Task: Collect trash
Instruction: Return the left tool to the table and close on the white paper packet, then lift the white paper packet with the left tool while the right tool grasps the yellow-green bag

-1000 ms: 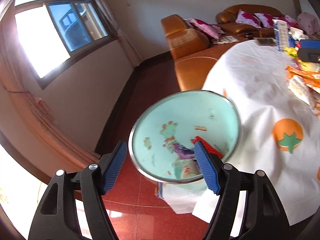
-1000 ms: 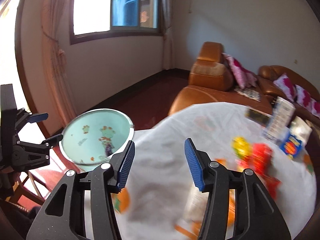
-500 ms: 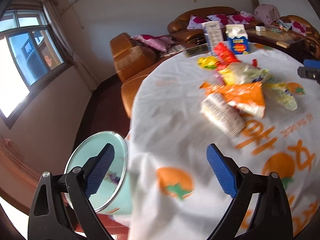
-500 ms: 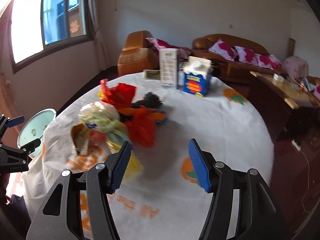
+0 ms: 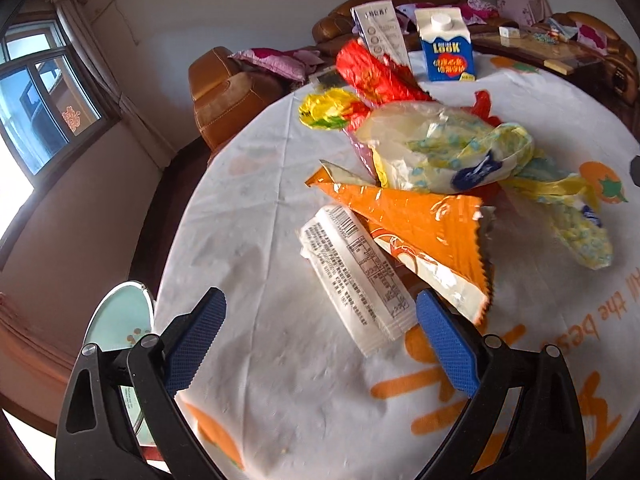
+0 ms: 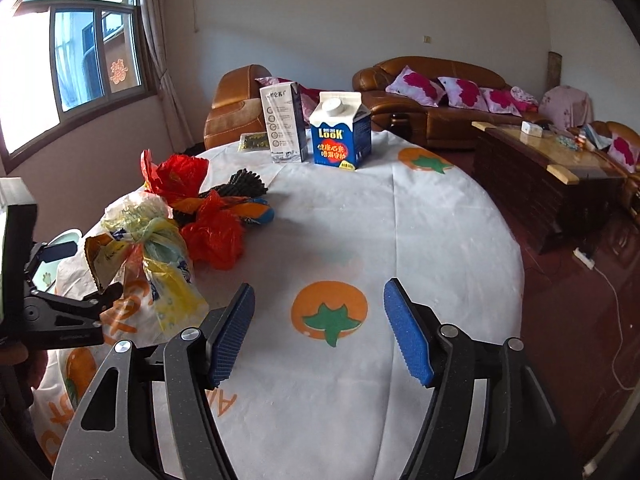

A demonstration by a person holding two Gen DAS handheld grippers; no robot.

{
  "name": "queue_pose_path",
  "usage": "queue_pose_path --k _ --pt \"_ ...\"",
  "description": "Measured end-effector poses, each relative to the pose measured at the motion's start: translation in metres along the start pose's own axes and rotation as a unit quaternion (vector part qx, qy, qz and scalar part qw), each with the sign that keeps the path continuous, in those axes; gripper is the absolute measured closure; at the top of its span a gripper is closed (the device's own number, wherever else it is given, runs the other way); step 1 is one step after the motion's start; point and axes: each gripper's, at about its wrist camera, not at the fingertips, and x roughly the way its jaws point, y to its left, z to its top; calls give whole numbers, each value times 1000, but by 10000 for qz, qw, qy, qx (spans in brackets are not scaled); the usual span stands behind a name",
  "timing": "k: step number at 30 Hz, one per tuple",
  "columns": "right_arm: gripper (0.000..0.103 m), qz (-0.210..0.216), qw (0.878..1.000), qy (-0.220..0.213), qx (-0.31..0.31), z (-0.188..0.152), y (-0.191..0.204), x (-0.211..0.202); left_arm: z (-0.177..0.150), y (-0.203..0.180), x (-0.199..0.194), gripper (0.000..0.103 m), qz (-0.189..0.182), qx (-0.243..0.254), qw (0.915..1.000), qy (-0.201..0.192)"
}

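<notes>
Just above our left gripper [image 5: 320,336], at lower centre of the left wrist view, the white wrapper [image 5: 356,276] lies flat on the tablecloth [image 5: 248,200], long axis slanting from upper left to lower right, its lower end between our wide-open, empty jaws. We count one orange packet [image 5: 424,236] overlapping it and two cartons [image 6: 340,136] upright at the far edge. Our right gripper [image 6: 318,330], jaws just opened further and empty, hovers over bare cloth, so the left is nearer; one bin [image 5: 120,320] sits lower left.
</notes>
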Motion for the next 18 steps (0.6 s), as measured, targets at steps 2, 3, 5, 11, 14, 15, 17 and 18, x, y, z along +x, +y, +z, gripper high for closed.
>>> queue_pose_path --k 2,3,5,11,14,15,17,18 --pt "36 34 10000 29 0 -3 1 2 1 4 5 9 -63 -108 9999 43" --pt "36 53 10000 34 2 -4 0 3 0 8 4 16 -99 -124 9999 62" --pt "35 88 10000 41 15 -5 1 4 -1 11 4 36 -302 -87 9995 75" --pt "33 162 9999 54 -3 -7 6 4 -5 27 3 78 -798 -122 9967 131" --pt "33 187 9998 50 -38 -8 9 3 -8 37 -2 90 -890 -150 9959 104" --pt "33 192 9998 48 -38 -8 10 3 -8 41 -4 93 -907 -161 9957 78" --pt "33 194 9998 48 -27 -8 10 4 -10 48 -9 96 -931 -173 9955 32" --pt "33 192 9998 49 -22 -8 10 4 -11 51 -11 99 -948 -189 9953 25"
